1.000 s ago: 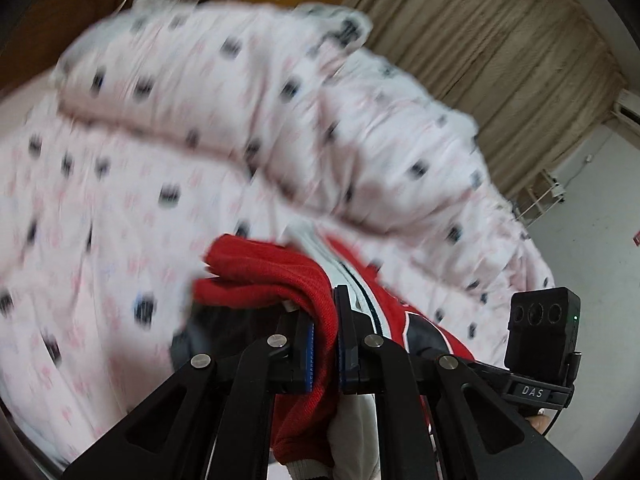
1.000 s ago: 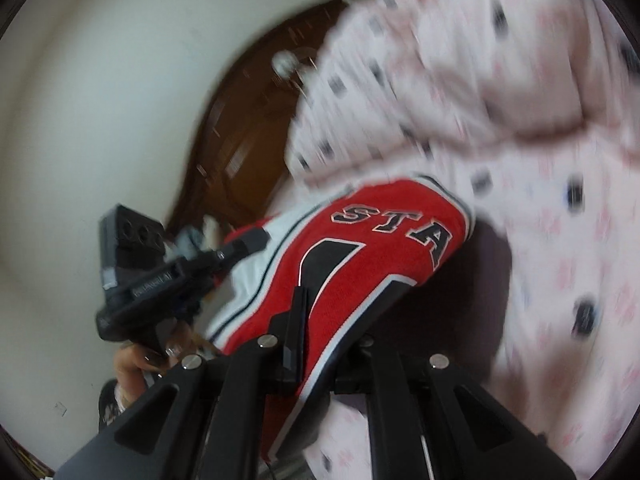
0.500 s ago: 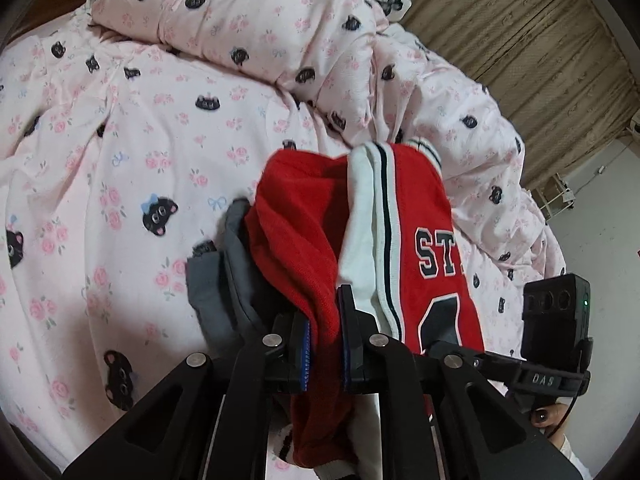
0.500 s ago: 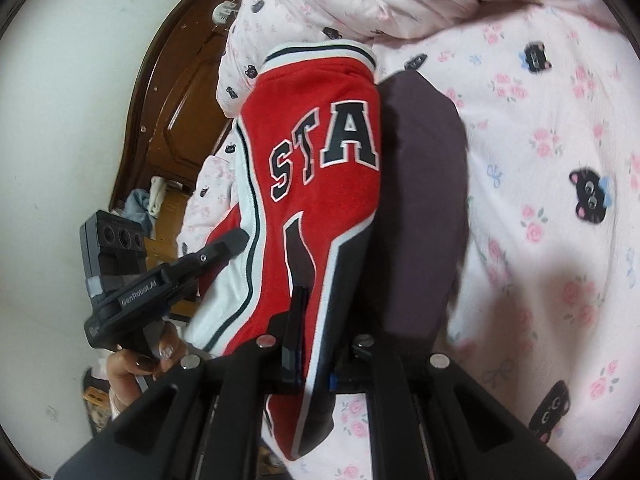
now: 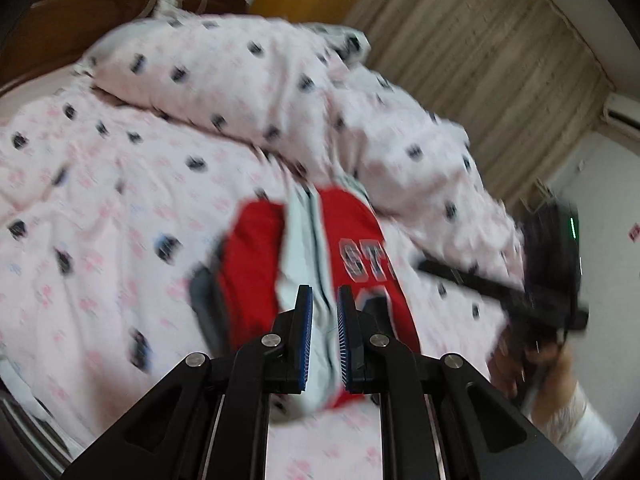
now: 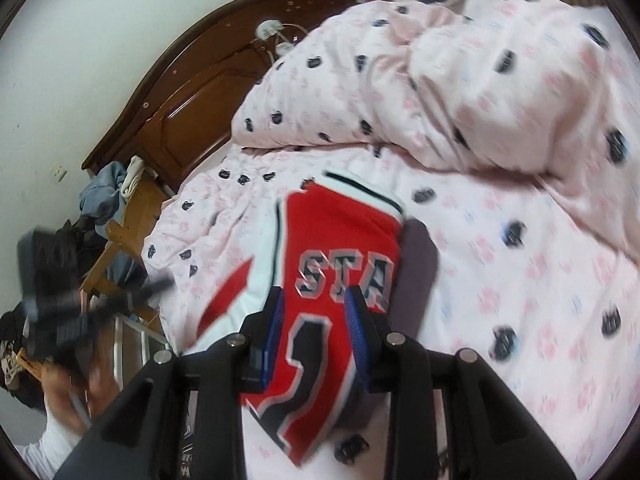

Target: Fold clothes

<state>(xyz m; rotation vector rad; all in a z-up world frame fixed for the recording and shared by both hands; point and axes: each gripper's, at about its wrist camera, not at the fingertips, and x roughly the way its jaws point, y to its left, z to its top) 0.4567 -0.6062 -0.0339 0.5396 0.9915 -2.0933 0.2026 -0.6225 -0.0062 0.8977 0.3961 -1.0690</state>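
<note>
Pink cat-print bedsheet [image 6: 520,280] carries the folded red-and-white lettered jersey [image 6: 340,248] atop a dark grey garment [image 6: 418,264], below the rumpled pink duvet [image 6: 460,80], with left gripper [image 5: 323,312] and right gripper [image 6: 316,316] both parted, gripping nothing.

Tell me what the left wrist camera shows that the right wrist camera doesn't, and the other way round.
Only the left wrist view shows the beige curtain, the wall air conditioner and the garment's plain red fold.

Only the right wrist view shows the wooden chair piled with clothes beside the bed, and the big number on the red jersey.

Both show the jersey lying on the pink cat-print bedding, the dark headboard, a grey garment beside the jersey, and each gripper's own open jaws.
</note>
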